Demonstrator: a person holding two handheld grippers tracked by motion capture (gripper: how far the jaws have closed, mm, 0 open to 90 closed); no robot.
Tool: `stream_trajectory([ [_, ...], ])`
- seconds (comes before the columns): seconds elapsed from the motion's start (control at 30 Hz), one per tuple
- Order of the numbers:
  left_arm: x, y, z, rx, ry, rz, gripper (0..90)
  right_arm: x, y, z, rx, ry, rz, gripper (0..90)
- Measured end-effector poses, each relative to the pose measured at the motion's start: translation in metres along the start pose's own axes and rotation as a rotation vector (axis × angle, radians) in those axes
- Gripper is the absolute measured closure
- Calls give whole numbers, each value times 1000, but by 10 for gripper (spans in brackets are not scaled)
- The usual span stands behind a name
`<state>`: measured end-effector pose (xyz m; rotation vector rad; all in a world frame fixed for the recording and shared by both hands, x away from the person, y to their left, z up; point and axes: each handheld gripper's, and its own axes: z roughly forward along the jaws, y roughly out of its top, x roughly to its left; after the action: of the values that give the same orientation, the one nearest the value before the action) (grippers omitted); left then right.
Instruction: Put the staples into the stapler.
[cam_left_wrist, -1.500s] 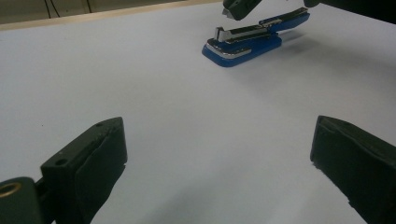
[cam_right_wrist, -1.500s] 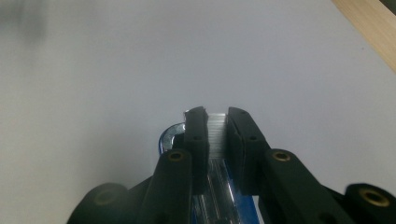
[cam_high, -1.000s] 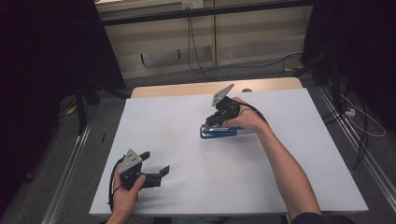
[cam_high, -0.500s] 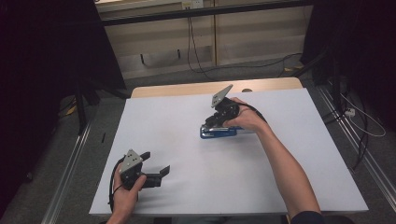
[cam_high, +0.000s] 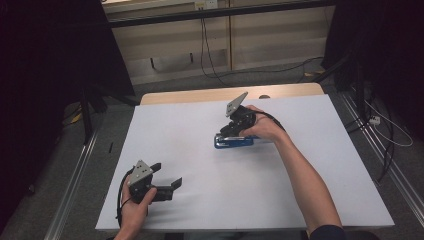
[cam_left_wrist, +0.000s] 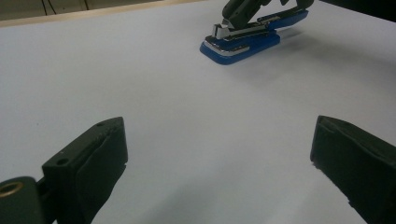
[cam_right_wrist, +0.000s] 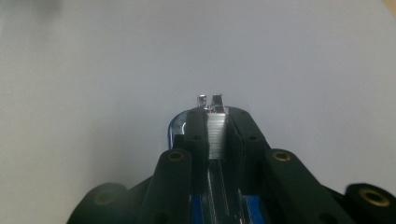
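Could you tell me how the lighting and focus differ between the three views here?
High view: the white table is evenly lit, the surroundings fall to near black, and the stapler is small but sharp. Left gripper view: the left gripper shows its near jaws soft and dark, the stapler beyond clearer. Right gripper view: the right gripper and its staples are fairly sharp, the tabletop a grey, vignetted blur.

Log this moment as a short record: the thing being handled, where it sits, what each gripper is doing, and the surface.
thing: blue stapler
place: flat on the white table, toward its far middle
right gripper: shut on the stapler's metal staple track, fingers pressed on both sides
left gripper: open, holding nothing, near the table's front left edge
left fingers: spread wide, pointed toward the stapler
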<state>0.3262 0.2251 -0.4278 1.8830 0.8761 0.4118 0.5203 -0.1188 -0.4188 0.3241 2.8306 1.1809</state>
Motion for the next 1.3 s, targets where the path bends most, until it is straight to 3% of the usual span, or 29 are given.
stream_trajectory([
  [0.8, 1, 0, -1, 2, 3, 2, 41, 0, 5, 6, 15, 12, -66, 792],
  [1.3, 1, 0, 0, 6, -2, 0, 41, 0, 5, 7, 6, 2, -30, 762],
])
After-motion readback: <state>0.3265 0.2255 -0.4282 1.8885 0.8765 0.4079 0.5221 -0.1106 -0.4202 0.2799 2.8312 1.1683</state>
